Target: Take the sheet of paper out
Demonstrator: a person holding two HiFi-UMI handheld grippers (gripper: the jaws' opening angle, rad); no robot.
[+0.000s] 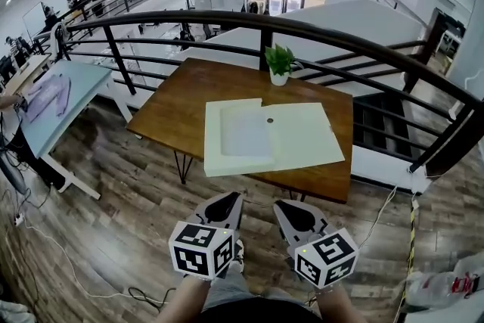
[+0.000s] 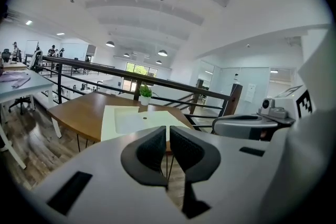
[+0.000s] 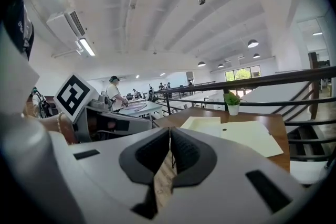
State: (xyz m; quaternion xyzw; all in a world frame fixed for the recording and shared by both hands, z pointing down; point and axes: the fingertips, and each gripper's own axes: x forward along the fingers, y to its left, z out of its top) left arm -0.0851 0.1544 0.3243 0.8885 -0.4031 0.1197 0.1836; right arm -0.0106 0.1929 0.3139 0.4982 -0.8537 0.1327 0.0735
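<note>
Fingers on your left gripper (image 2: 167, 131) and right gripper (image 3: 170, 131) are together and empty, so the sheet of paper (image 1: 246, 134) on the folder (image 1: 310, 140) at twelve o'clock may slide across the counter (image 1: 181, 102) if nudged.

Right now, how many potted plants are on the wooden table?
1. The potted plant stands at the wooden table's far edge, by the railing, behind the cream folder. None seems hidden.

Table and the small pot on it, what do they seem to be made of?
Table: wood or wood veneer, by its warm brown streaked grain and soft sheen; thin dark legs, probably metal. Pot: smooth plain white, ceramic or plastic; too small to tell which.
</note>
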